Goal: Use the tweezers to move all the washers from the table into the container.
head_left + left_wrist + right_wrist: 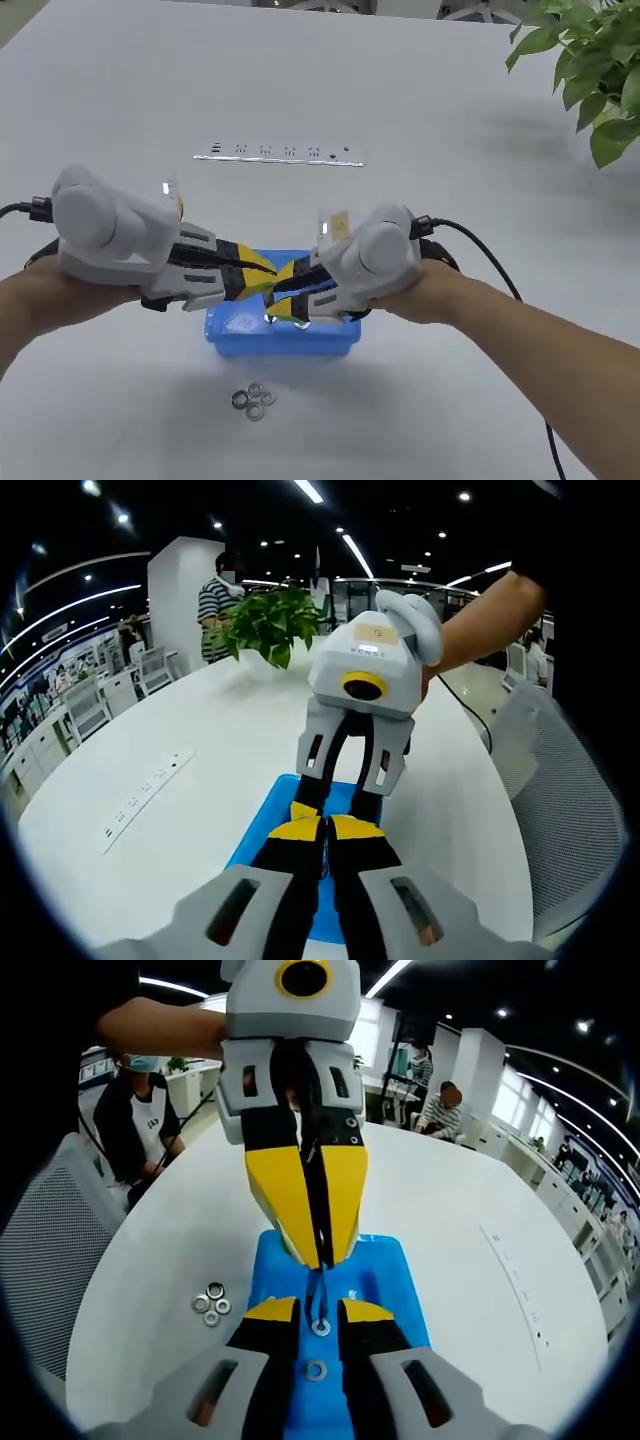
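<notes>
1. Head view: a person's two hands hold the tools nose to nose over a blue container (283,335) near the front of the white table (420,130).
   - The left tool (258,270) comes in from the left and the right tool (292,285) from the right. Their yellow tips meet above the container's open top.
   - A small cluster of loose washers (253,399) lies on the table just in front of the container, apart from it.
   - A power strip (280,153) lies farther back, and a leafy plant (590,70) stands at the far right corner.

2. Left gripper view: the left tool's jaws are clenched, yellow tips nearly together, with a thin dark strip between them.
   - The right tool faces them from above, tip close to tip.
   - The blue container shows beneath both tools.
   - The power strip lies to the left, the plant stands behind, and a person in a striped shirt (212,600) stands beyond it.

3. Right gripper view: the left tool reaches in from the top, clamped on slim tweezers (318,1295) that stick out past its tips.
   - The right tool's jaws stand apart on either side of the tweezer points, with a gap showing.
   - Two washers in the container (316,1369) lie right under those points.
   - The loose washers lie on the table to the left of the container.
</notes>
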The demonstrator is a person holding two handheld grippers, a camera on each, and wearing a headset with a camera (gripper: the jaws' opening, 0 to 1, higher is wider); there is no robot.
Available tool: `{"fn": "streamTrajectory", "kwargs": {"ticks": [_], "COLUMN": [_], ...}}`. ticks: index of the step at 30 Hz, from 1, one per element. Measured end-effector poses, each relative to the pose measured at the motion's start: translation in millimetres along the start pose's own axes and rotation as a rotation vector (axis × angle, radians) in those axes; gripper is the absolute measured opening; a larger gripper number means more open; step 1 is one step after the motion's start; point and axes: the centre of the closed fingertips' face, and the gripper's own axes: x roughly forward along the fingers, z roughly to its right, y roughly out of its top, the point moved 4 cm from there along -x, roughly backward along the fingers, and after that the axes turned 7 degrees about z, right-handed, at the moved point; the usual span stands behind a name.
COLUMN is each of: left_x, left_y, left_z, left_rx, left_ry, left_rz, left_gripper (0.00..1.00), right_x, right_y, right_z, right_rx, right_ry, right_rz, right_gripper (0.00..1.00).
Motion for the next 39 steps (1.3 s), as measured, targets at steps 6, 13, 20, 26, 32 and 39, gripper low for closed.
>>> {"fn": "streamTrajectory", "kwargs": {"ticks": [6,13,20,26,32,39], "left_x": [-0.3,-0.2,-1.7,-5.3,-9.7,-17.5], "left_y": [0.2,1.3,8.7,17.0,23.0,32.6], "left_z": [1.0,3.9,4.7,5.4,8.0,10.2], "left_rx": [-0.002,0.008,0.013,0.019,0.026,0.032], "left_ry": [-0.005,-0.009,-0.004,0.004,0.007,0.017], "left_rz": [-0.008,-0.015,-0.005,0.004,0.006,0.009], "left_gripper": [0.05,0.05,0.05,0.05,0.05,0.05], "right_x": [-6.8,-17.9,-35.4,-49.1,-60.8,-74.0], "right_y": [0.8,0.8,3.8,2.8,2.1,4.2], "right_z": [-1.4,-1.7,-3.5,-7.4,-14.0,-19.2], "right_rx": [0.025,0.057,0.089,0.110,0.120,0.130], "right_ry": [-0.013,-0.048,-0.098,-0.136,-0.168,-0.206], "right_rz": [-0.002,-0.018,-0.008,0.001,0.002,0.009], "right_gripper": [0.22,0.31,0.39,0.45,0.50,0.55]}}
